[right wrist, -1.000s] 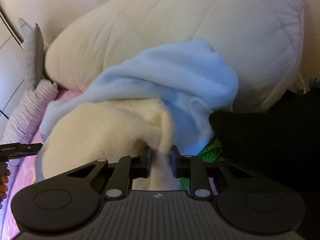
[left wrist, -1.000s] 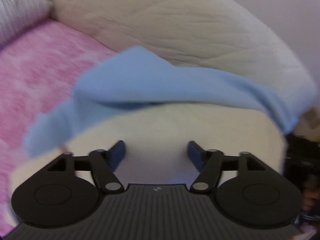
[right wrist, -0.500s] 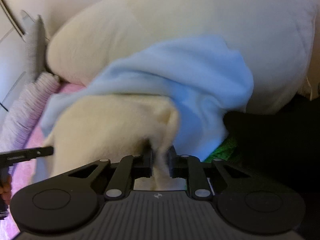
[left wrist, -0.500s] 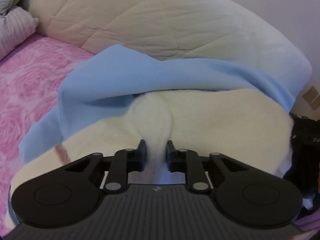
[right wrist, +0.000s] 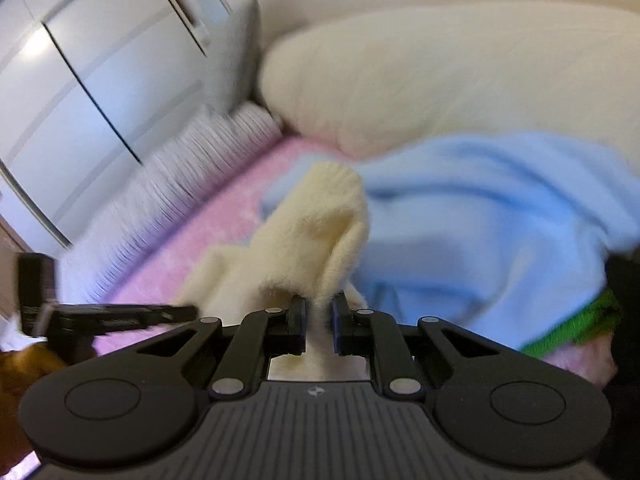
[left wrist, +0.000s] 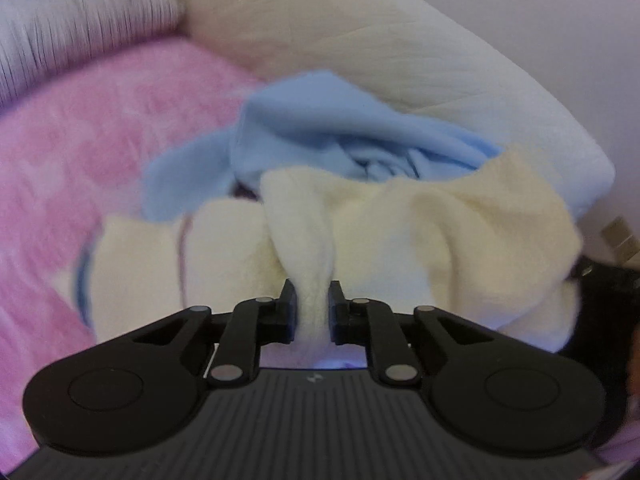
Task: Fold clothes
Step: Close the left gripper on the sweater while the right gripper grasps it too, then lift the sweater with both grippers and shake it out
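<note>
Since a second ago both tongs have closed on the cream fleece garment [left wrist: 420, 236] and drawn it away from the light blue garment [left wrist: 340, 128], which then draped over its top and now lies behind it.

Left gripper [left wrist: 313, 308]: a ridge of cream fleece sits pinched between its pads, though the jaws are easing open a little at this moment. From that pinch the fleece fans out toward 10 o'clock and 2 o'clock in bunched folds. Beyond it, at 12 o'clock, lies the blue garment in a crumpled heap. A pink bedspread [left wrist: 80, 160] fills the 9 to 10 o'clock side, a pale ribbed cushion [left wrist: 60, 28] sits at 11 o'clock, and a large cream quilted pillow [left wrist: 400, 40] arcs from 12 to 2 o'clock.

Right gripper [right wrist: 319, 322]: its jaws are clenched on another fold of the same cream fleece, which rises in a rounded peak toward 12 o'clock. The blue garment spreads from 1 to 3 o'clock, touching the fleece. A strip of green fabric [right wrist: 576, 328] shows at 3 o'clock beside something black. The other gripper's dark body enters at 9 o'clock. White wardrobe doors [right wrist: 80, 80] stand at 10 to 11 o'clock. Everything is motion-blurred.
</note>
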`<state>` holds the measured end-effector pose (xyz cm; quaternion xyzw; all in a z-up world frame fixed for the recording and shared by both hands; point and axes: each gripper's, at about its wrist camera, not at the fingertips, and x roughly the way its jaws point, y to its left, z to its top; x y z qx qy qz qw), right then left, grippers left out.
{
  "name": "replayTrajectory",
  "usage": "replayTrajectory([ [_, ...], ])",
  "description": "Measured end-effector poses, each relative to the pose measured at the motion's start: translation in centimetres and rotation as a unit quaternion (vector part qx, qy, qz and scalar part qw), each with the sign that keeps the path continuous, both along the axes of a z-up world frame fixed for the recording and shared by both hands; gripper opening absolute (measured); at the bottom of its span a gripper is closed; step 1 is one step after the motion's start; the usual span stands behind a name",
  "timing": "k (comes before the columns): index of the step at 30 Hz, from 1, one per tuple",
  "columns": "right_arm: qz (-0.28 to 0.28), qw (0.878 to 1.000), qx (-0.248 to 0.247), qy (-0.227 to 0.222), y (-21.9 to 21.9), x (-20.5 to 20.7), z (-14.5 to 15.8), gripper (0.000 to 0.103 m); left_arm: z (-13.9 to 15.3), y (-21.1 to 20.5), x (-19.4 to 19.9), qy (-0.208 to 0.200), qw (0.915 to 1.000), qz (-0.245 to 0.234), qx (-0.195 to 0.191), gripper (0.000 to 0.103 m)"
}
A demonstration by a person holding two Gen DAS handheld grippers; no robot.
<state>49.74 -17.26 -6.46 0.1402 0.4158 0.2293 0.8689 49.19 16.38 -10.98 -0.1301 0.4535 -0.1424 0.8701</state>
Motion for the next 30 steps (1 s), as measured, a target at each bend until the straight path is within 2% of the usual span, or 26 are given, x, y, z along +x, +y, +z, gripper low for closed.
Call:
replayTrajectory([
  [1,-0.006,1.0,-0.01,0.007,0.0,-0.3,-0.6,0.015,-1.0,-0.3,0.2,0.003,1.0,-0.001,-0.006,0.019],
  [2,-0.012,1.0,-0.02,0.015,0.0,-0.5,-1.2,0.018,-1.9,-0.7,0.2,0.004,1.0,-0.005,-0.006,0.026],
  [3,-0.022,0.999,-0.034,0.023,0.0,-0.7,-2.1,0.026,-2.8,-1.2,0.3,0.007,0.9999,-0.007,0.002,0.028],
  [4,-0.032,0.998,-0.048,0.032,0.0,-0.8,-3.0,0.027,-3.5,-1.5,0.4,0.007,0.9999,-0.006,0.009,0.028],
  [6,-0.05,0.997,-0.047,0.043,-0.5,-1.4,-4.3,0.035,-4.5,-2.0,0.2,0.004,0.9998,-0.003,0.02,0.027],
  [7,-0.055,0.997,-0.04,0.049,-0.7,-1.7,-4.8,0.036,-4.9,-2.2,0.0,0.001,0.9997,-0.001,0.024,0.023],
  [8,-0.061,0.996,-0.037,0.053,-0.7,-1.8,-5.4,0.036,-4.9,-2.4,-0.1,-0.001,0.9996,-0.001,0.03,0.012],
  [10,-0.064,0.994,-0.047,0.069,-0.4,-1.8,-6.0,0.034,-4.4,-2.5,-0.7,-0.011,0.9995,0.002,0.03,0.01],
  [11,-0.059,0.995,-0.05,0.068,-0.1,-2.2,-5.8,0.019,-3.9,-2.4,-1.0,-0.019,0.9995,0.004,0.026,0.009],
  [14,-0.05,0.998,-0.03,0.037,0.1,-4.2,-3.6,0.014,-1.6,-1.3,-2.9,-0.046,0.9988,0.01,0.015,0.009],
  [20,-0.041,0.999,-0.004,-0.017,1.1,-5.7,2.0,0.012,4.2,0.9,-8.1,-0.1,0.9946,0.022,0.014,0.009],
  [25,-0.022,0.997,0.025,-0.075,2.7,-7.7,7.5,0.011,9.5,3.9,-12.5,-0.158,0.9861,0.053,0.004,0.009],
  [30,0.013,0.989,0.063,-0.134,5.0,-9.9,13.4,0.011,14.1,7.3,-17.4,-0.199,0.9746,0.102,-0.002,0.009],
])
